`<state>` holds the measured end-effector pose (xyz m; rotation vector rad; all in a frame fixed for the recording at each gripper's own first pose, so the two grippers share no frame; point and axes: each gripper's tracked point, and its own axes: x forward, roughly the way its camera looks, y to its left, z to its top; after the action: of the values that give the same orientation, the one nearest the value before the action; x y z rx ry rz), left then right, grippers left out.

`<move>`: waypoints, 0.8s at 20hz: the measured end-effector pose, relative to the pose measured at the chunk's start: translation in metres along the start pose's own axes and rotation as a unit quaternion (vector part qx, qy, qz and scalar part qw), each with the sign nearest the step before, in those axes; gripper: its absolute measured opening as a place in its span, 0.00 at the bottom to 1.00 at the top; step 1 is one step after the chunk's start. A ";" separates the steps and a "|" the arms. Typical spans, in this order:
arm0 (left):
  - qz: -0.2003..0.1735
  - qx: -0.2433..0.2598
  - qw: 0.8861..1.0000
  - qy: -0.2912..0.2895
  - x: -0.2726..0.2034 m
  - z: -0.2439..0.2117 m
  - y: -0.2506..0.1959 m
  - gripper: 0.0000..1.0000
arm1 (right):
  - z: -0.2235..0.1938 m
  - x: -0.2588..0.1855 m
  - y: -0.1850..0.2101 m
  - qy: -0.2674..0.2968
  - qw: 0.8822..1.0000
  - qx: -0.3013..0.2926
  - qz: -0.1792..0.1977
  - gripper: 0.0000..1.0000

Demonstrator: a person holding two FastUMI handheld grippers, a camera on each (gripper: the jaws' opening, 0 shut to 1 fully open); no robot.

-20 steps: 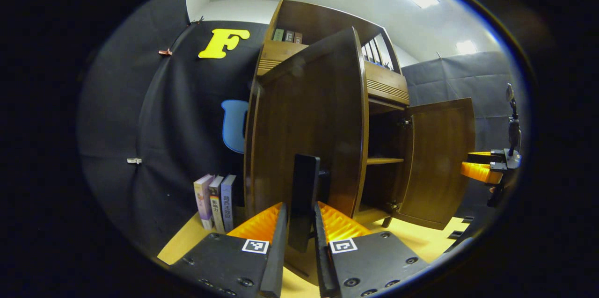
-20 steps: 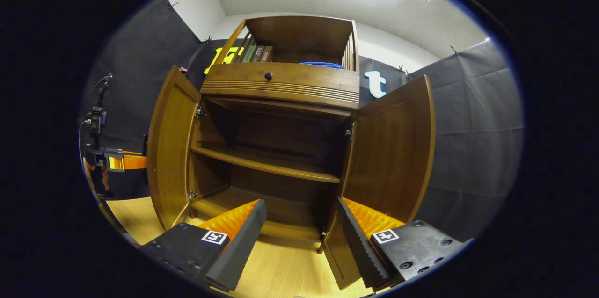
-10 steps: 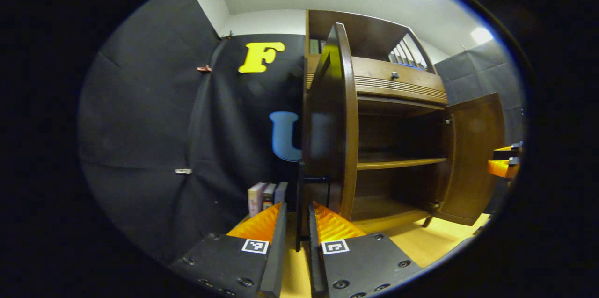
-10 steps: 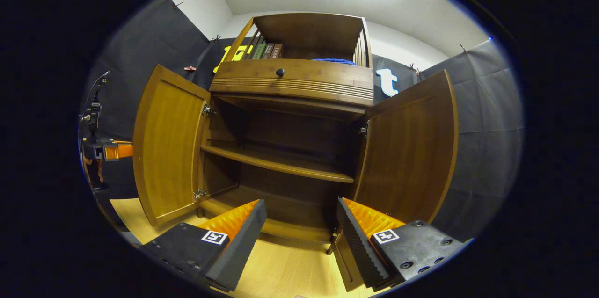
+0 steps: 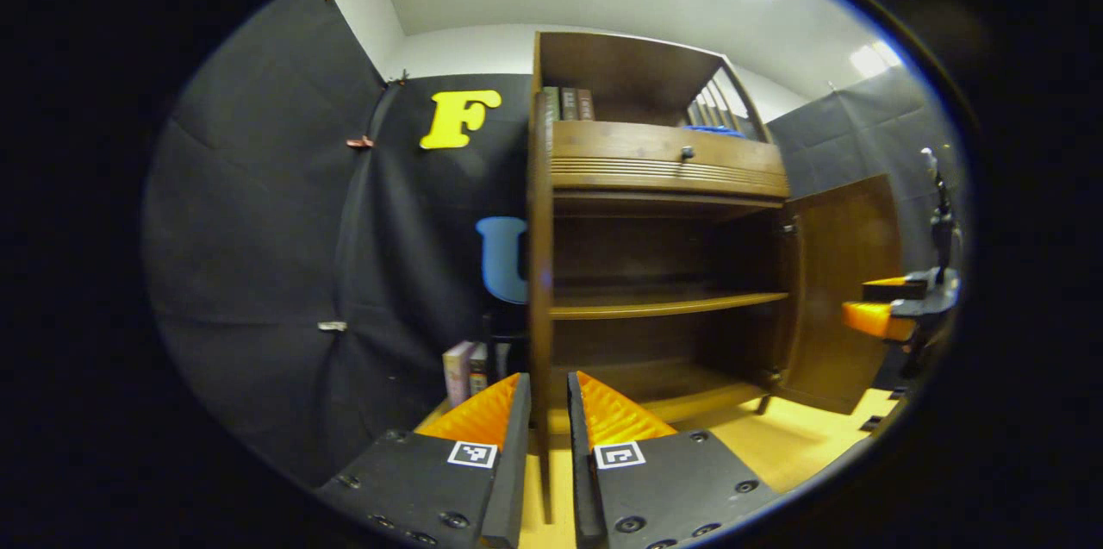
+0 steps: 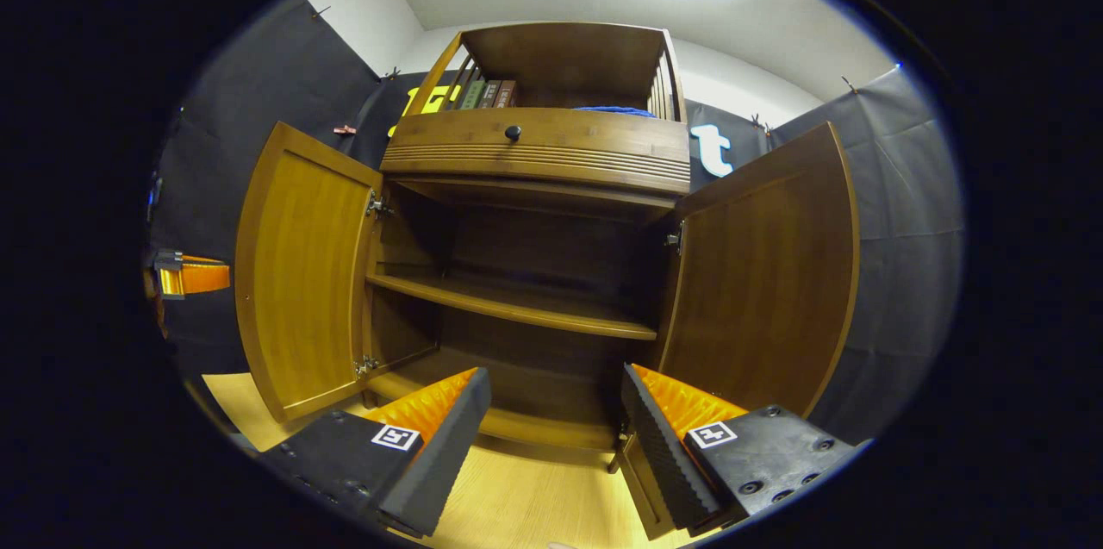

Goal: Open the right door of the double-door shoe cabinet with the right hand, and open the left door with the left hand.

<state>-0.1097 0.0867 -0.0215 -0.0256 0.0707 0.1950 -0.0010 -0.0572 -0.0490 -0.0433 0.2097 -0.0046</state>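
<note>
cabinet of brown wood stands on the pale wooden floor against the black cloth wall, with both lower doors swung wide. in the right gripper view the left door and the right door flank a dark interior crossed by one shelf. above them sits a drawer front with a small dark knob, and books stand in the open top compartment.

in the left gripper view the left door is seen edge-on, its edge running down between the fingers of the left gripper, which are nearly together around it; whether they press on it i cannot tell. more books stand on the floor beside the cabinet.

the right gripper hangs in front of the cabinet, fingers spread apart with nothing between them.
</note>
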 end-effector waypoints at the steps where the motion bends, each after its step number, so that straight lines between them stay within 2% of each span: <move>1: -0.013 0.001 1.000 0.001 -0.001 0.001 -0.009 0.32 | -0.002 0.000 0.002 0.000 1.000 -0.002 0.001 0.97; 4: -0.045 0.000 0.999 0.004 0.009 0.001 -0.031 0.35 | -0.007 0.002 0.015 0.007 1.000 0.000 0.020 0.97; 8: -0.075 -0.002 0.997 -0.005 0.029 0.005 -0.063 0.54 | -0.009 0.001 0.023 0.014 1.000 0.007 0.025 0.97; 10: -0.081 0.001 0.997 -0.019 0.040 0.011 -0.076 0.74 | -0.007 0.003 0.025 0.011 1.000 0.016 0.022 0.97; 13: -0.059 0.012 0.997 -0.040 0.057 0.017 -0.078 0.99 | -0.004 0.007 0.033 0.008 0.999 0.025 0.026 0.97; 15: -0.058 0.016 0.998 -0.037 0.067 0.013 -0.086 0.95 | -0.004 0.009 0.035 0.010 0.999 0.025 0.028 0.97; 16: -0.063 0.013 0.997 -0.032 0.071 0.010 -0.090 0.99 | -0.004 0.009 0.034 0.010 0.999 0.025 0.027 0.97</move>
<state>-0.0218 0.0122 -0.0146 0.0028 0.0083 0.0694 0.0074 -0.0232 -0.0568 0.0128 0.2299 0.0431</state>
